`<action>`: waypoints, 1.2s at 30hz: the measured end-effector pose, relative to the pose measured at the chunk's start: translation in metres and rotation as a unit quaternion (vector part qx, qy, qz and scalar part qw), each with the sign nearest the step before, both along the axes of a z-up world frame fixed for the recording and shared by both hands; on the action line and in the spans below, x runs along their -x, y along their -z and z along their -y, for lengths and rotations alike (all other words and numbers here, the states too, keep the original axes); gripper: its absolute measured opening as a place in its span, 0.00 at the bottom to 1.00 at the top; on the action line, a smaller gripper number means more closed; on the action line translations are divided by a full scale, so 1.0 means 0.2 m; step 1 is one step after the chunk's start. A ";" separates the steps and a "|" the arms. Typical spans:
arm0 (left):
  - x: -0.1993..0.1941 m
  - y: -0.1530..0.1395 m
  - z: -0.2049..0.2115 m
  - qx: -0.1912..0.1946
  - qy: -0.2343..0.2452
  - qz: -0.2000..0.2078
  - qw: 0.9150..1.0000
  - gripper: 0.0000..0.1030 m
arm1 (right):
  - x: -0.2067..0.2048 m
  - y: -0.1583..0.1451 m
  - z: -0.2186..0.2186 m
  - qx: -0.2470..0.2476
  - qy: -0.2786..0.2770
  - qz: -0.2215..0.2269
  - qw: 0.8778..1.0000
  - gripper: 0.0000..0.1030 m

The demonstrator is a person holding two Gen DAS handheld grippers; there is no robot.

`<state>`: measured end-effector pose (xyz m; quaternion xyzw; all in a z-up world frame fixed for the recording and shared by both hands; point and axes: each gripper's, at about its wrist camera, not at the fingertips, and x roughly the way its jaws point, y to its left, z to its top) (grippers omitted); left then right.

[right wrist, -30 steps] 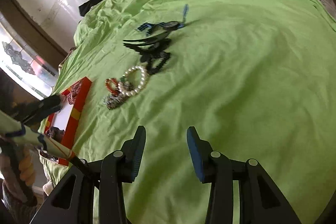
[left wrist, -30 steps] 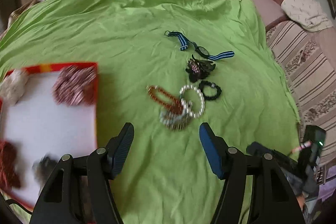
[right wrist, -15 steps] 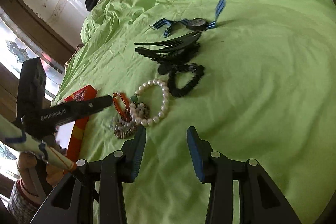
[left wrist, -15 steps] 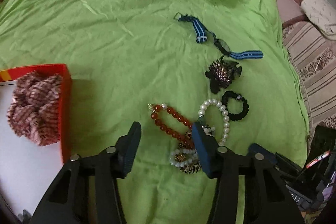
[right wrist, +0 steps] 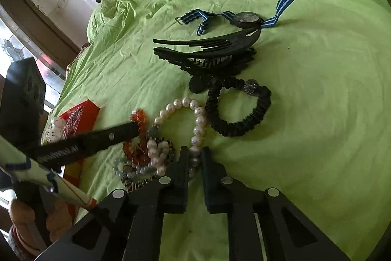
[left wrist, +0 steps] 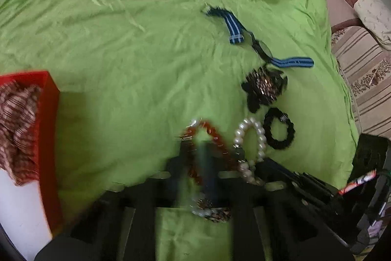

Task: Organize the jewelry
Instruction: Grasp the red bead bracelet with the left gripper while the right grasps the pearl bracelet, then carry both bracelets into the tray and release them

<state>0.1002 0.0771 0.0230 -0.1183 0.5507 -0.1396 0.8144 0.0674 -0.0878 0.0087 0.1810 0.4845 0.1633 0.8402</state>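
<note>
Wrinkled lime-green bedsheet (right wrist: 305, 114) covers the bed; all jewelry lies on it in a loose cluster.

Right gripper (right wrist: 194, 163): jaws nearly together w/ the near beads of the pearl bracelet (right wrist: 198, 124) between them; looks clamped on it. Pearls are round, glossy white, strung in a loop that runs ahead of the jaws. Just left of the jaws, a tangled heap: orange-red bead bracelet (right wrist: 140, 124), translucent & faceted-looking, plus a pale-bead strand w/ speckled pieces (right wrist: 136, 170).

Ahead & right of the right jaws: black scrunchie-type hair tie (right wrist: 240, 111), ribbed fabric ring w/ a small sparkly bead, touching the pearl loop. Beyond it, a black plastic claw clip (right wrist: 210, 48), long curved teeth, lying on its side. Farthest: wristwatch (right wrist: 245, 18), round dark case, blue-white striped fabric strap, one end curling up.

Left gripper (left wrist: 202, 163): badly motion-blurred in its own view; jaws look close together around the orange beads, but can't tell if they actually grip. From the right cam, one of its black fingers (right wrist: 110, 136) reaches into the orange strand.

Left of the left jaws: red-rimmed box (left wrist: 48, 129), white floor, holding a red-white checked fabric scrunchie (left wrist: 17, 129). Far right, striped upholstery (left wrist: 366, 80) past the bed edge.
</note>
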 end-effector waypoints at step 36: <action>0.83 -0.78 -0.88 -0.003 -0.110 0.137 0.984 0.07 | 0.58 -0.73 -0.11 0.019 -0.010 0.107 0.994 0.10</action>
